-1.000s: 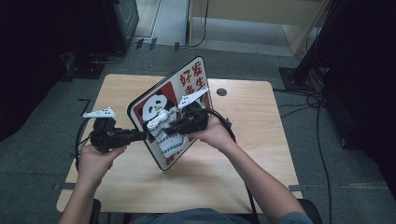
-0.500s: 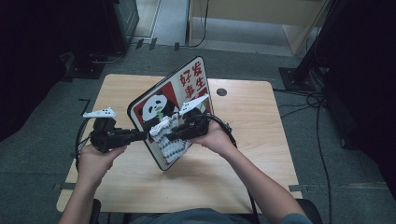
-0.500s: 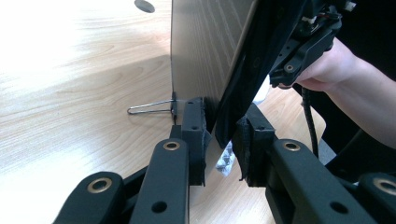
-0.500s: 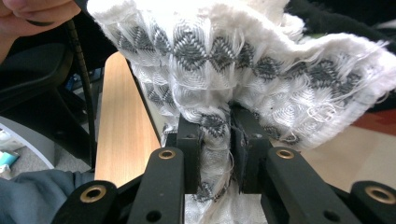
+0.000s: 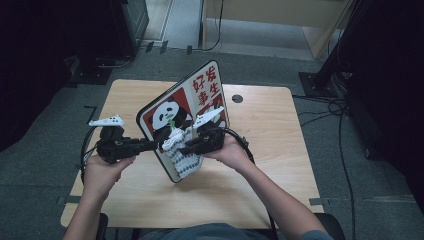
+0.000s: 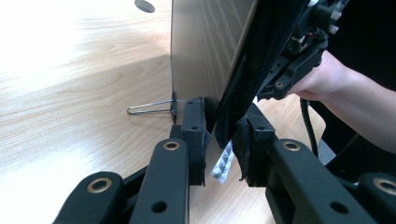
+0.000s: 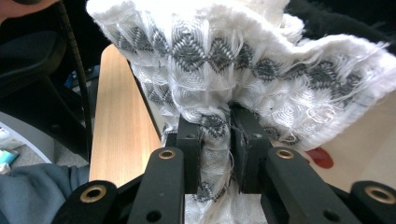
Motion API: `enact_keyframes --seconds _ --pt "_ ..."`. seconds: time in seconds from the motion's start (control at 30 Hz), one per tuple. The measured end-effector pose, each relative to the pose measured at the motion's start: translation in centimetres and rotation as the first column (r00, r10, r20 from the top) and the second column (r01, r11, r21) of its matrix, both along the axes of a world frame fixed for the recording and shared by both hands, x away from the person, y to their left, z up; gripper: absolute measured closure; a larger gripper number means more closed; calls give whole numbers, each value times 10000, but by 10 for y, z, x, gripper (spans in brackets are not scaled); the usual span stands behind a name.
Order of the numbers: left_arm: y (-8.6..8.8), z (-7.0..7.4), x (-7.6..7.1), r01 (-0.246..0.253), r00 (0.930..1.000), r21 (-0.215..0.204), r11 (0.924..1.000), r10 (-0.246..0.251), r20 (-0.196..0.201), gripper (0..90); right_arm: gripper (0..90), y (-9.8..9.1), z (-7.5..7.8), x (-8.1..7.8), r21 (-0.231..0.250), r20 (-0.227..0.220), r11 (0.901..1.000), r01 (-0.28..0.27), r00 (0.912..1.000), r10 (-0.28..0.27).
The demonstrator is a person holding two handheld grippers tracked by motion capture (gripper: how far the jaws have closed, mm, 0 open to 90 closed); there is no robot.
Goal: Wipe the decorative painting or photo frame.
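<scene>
We see a panda picture board (image 5: 186, 107) standing tilted on edge on the wooden table (image 5: 280, 150). Our left gripper (image 5: 159, 144) has its jaws clamped on the board's lower edge, one pad on each face. Our right gripper (image 5: 183, 148) pinches a white cloth with grey diamonds (image 7: 243, 60), apparently pressed against the board's printed face. A wire stand (image 6: 152, 108) juts from the board's back.

The high view looks steeply down from the person's side toward twelve o'clock over the pale wooden surface (image 5: 280, 165). Each gripper view looks close along its own black fingers; both share with it the upright panda-printed board (image 5: 187, 107) (image 6: 205, 51) at centre.
</scene>
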State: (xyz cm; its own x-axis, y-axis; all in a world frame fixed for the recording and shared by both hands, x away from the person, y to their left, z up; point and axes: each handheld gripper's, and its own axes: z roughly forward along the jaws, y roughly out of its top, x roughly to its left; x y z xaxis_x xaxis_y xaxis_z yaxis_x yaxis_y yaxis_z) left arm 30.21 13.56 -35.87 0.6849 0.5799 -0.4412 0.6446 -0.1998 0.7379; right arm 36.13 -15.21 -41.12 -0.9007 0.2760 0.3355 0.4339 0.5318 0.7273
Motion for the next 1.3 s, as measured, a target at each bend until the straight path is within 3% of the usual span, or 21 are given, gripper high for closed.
enact_keyframes --seconds 0.6,1.3 --pt "0 0 0 8 10000 -33 10000 -8 2 753 762 -3 -27 -8 -267 -300 9996 119 9995 -127" --pt "1 -2 1 -21 10000 -172 9998 20 -80 748 764 -7 -58 -9 -644 -766 9978 -184 9970 134"
